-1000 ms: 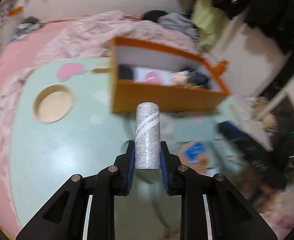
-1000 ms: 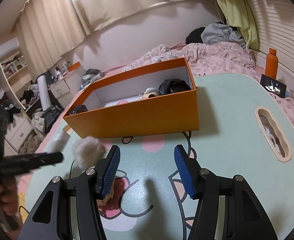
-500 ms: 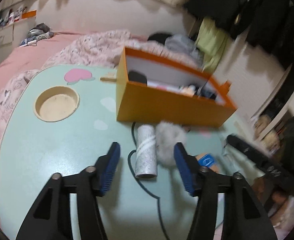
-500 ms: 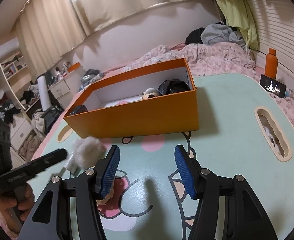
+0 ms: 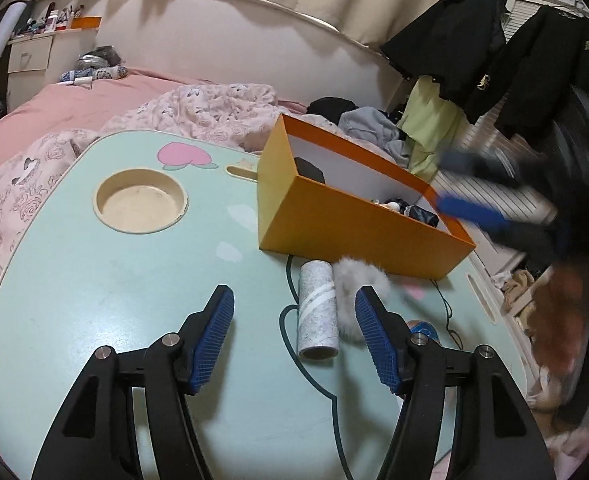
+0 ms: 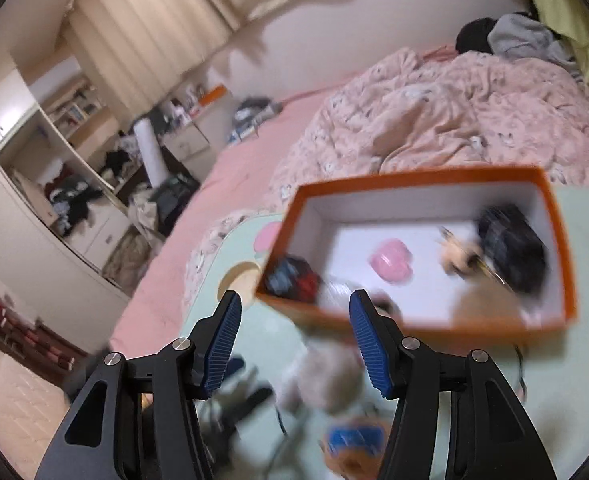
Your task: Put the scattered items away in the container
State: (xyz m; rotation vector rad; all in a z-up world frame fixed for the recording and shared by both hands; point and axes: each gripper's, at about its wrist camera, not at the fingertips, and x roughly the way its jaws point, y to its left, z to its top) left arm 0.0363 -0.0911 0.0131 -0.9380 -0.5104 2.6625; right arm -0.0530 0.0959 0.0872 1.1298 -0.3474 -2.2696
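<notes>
A person is working at a pale green table (image 5: pixel 94 300) with a two-finger gripper in each hand. An orange box (image 5: pixel 346 224), already holding a few small things, is sitting at the table's far side.

The left gripper (image 5: pixel 294 344) is hovering low over the table with its jaws spread and nothing between the pads. Lying flat just ahead of it, slightly right of the gap's centre, is a speckled grey paper roll (image 5: pixel 318 312). Its long axis is running near to far, roughly along the line the fingers point, with one open end facing the gripper. A white fluffy pom-pom (image 5: pixel 358 284) is resting against the roll's right side, partly behind the right finger, and both are lying just in front of the box's near wall.

The right gripper (image 6: pixel 294 336) is sweeping in blurred motion above the near edge of the box, jaws parted and empty, with the pom-pom smeared below it.

The left gripper looks nearer the roll and could close across its width. The pom-pom may crowd the right finger.
</notes>
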